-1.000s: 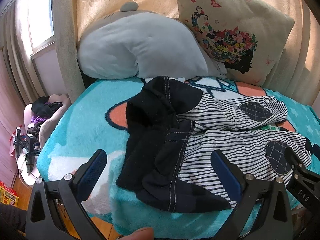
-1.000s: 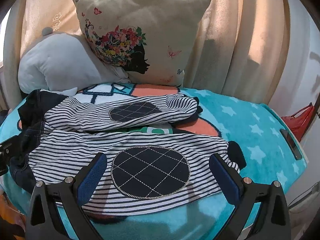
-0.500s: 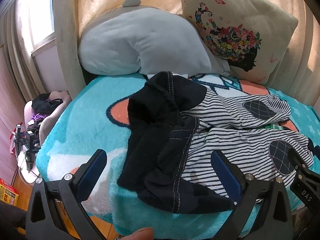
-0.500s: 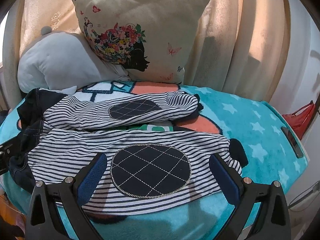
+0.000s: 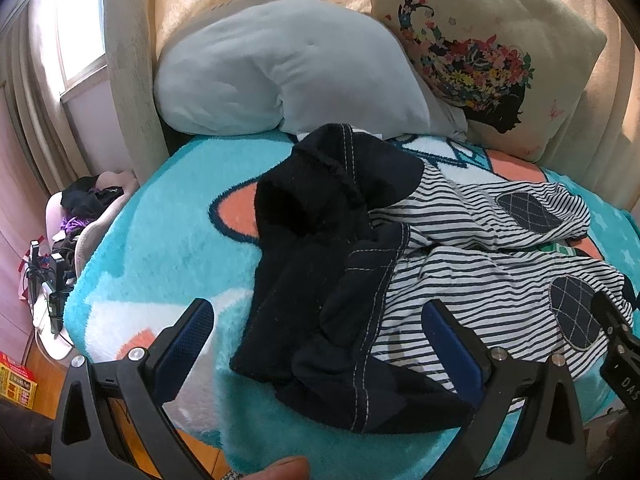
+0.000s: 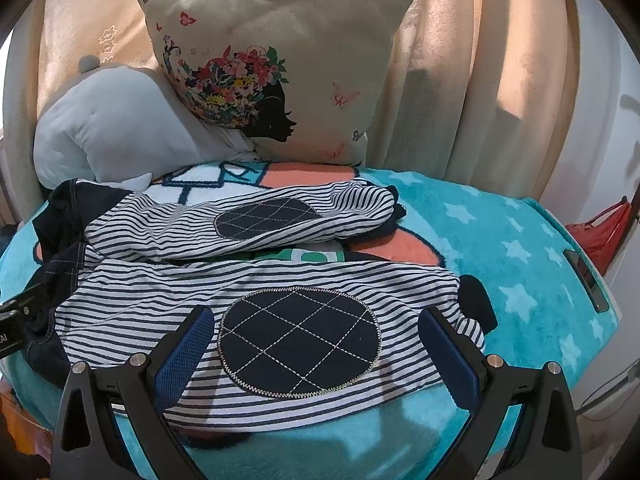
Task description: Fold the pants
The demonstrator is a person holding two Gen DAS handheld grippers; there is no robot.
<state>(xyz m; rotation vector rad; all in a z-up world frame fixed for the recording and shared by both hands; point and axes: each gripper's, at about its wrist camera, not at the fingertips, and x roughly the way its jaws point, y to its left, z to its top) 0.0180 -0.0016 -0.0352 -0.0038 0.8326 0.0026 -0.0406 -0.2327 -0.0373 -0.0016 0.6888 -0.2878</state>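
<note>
Striped pants [image 6: 168, 300] with dark quilted knee patches lie spread on a teal blanket [image 6: 520, 248], legs to the right, dark rumpled waist [image 5: 320, 264] to the left. My left gripper [image 5: 320, 352] is open and empty, hovering over the waist end near the blanket's front edge. My right gripper [image 6: 316, 352] is open and empty, straddling the near leg's oval knee patch [image 6: 300, 340] from above. The far leg [image 6: 256, 220] lies behind, its cuff dark.
A grey plush pillow [image 5: 280, 72] and a floral cushion [image 6: 272, 68] lean against curtains at the back. A chair with clothes [image 5: 84, 208] stands left of the bed. A phone [image 6: 586, 276] lies at the blanket's right edge beside a red bag [image 6: 600, 232].
The left gripper's view has shifted slightly, with the pillows and the pants sitting a little lower in frame. The right gripper has hardly moved. Both stay open.
</note>
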